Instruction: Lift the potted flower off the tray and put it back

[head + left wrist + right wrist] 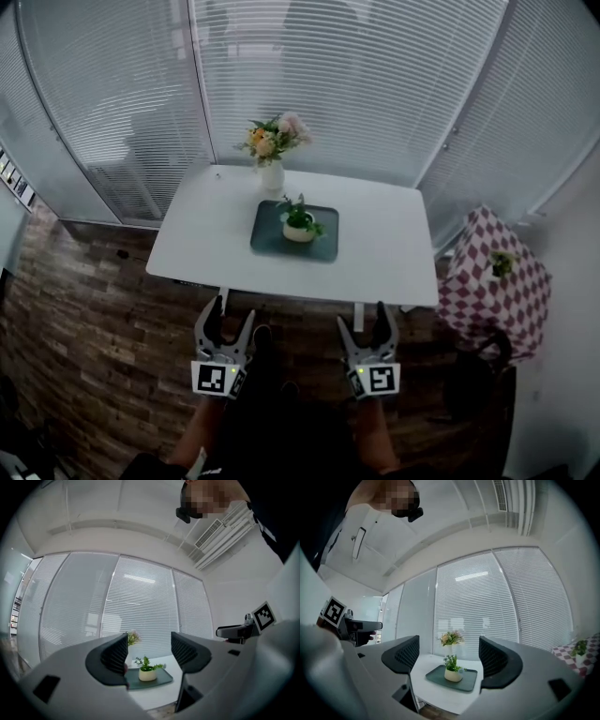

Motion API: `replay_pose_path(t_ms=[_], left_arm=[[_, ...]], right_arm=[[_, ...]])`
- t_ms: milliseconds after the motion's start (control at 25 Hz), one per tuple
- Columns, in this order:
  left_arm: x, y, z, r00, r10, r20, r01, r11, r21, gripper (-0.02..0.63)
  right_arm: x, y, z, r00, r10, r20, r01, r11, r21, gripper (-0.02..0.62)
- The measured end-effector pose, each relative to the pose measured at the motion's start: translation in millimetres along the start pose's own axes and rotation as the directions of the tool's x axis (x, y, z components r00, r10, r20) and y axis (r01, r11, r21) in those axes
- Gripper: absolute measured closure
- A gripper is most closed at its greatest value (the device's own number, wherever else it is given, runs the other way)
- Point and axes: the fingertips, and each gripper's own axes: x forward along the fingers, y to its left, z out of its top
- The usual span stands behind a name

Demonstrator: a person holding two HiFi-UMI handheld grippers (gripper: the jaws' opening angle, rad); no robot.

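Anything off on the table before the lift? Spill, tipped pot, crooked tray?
Nothing stands out. The potted flower stands upright on the tray, which lies flat on the white table; the vase behind it is upright too. No spill or damage shows. The left gripper and right gripper are open, short of the table.

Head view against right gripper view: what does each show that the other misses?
Only the head view shows the brick-pattern floor under and around the table.

Only the right gripper view shows the ceiling and its vent.

Both show the white table, the tray with the potted flower standing on it, the vase of flowers behind the tray, the checked cloth off to the right, and the left hand-held gripper and right hand-held gripper, both open, empty and short of the table.
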Motion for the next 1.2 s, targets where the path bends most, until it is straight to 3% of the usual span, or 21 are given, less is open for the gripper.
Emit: replay_pose_path(t_ms=[400, 600, 760, 1040, 1200], left_arm=[[31.6, -0.4, -4.9, 0.999, -0.044, 0.004, 0.044, 0.999, 0.014, 0.337], [44.0, 7.4, -4.1, 0.999, -0.032, 0.010, 0.033, 0.999, -0.042, 0.337], [57.0, 16.8, -12.3, 0.999, -0.028, -0.030, 0.027, 0.999, -0.026, 0.337], [83.4, 32.3, -23.0, 0.999, -0.035, -0.029, 0.034, 0.999, -0.037, 0.337], [106.0, 40.2, -24.6, 0.999, -0.036, 0.002, 0.036, 0.995, -0.090, 0.337]], right_arm=[[19.5, -15.4, -5.5, 1.000, 0.005, 0.005, -0.005, 0.999, -0.033, 0.235], [36.8, -11.6, -2.6, 1.000, 0.025, 0.019, -0.024, 0.999, -0.028, 0.235], [51.3, -17.4, -9.6, 1.000, 0.017, -0.001, -0.017, 0.999, -0.034, 0.235], [81.6, -23.3, -22.4, 0.999, 0.030, -0.027, -0.031, 0.999, -0.025, 0.235], [104.9, -23.5, -22.7, 0.998, 0.051, -0.022, -0.051, 0.999, -0.001, 0.235]])
